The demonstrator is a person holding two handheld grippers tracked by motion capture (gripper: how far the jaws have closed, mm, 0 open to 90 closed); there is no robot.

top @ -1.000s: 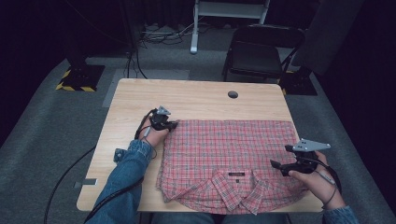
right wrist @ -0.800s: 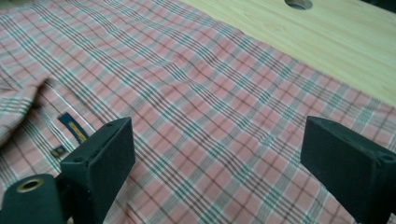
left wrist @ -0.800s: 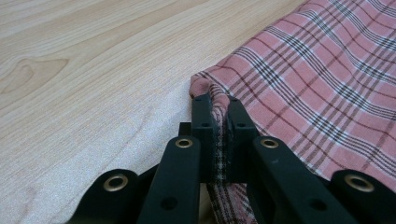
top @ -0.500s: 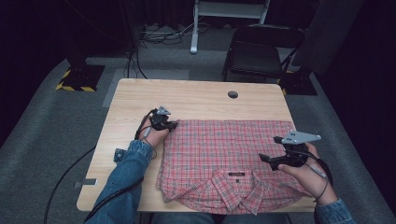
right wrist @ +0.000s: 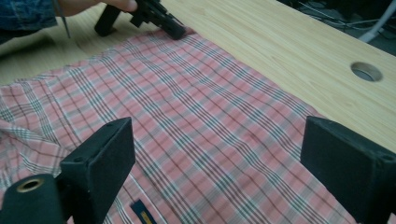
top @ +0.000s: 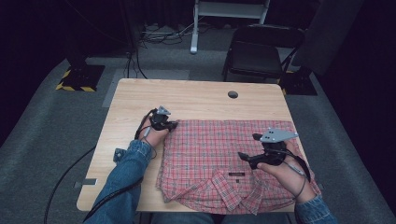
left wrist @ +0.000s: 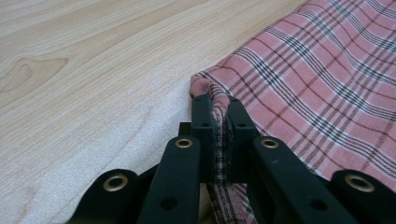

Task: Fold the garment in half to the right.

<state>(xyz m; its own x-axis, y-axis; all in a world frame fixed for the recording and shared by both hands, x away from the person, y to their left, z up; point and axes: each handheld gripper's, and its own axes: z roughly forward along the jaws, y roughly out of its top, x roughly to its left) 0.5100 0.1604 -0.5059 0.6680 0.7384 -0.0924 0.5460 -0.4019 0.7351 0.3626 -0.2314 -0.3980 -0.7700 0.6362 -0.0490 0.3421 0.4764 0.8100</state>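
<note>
Red plaid shirt lying flat across near half of wooden table, collar twd the person, label just behind collar. Looks like a fold job, early-to-mid stage.

L gripper: jaws pressed together on the far-left corner of the shirt, cloth pinched betw the pads and bunched just ahead of the tips. Seen from above at, low on the tabletop, right at the fabric edge.

R gripper: hanging over the right-centre of the shirt, above the cloth, not touching. Jaws spread wide in its own view (pads well apart, nothing betw them, plaid visible straight through the gap). L gripper also visible far off in that view at, on the same corner.

Done so far, judging by the lay: shirt spread out, body fairly smooth, one corner secured. Near hem by the collar rumpled, right sleeve area hanging twd table edge (partly hidden by the right hand).

Left to do: R grip on a matching point, prob. the far-right corner or right edge, then lift and fold. No fold line visible yet, so most of the work ahead. Hole in tabletop well clear of cloth.
</note>
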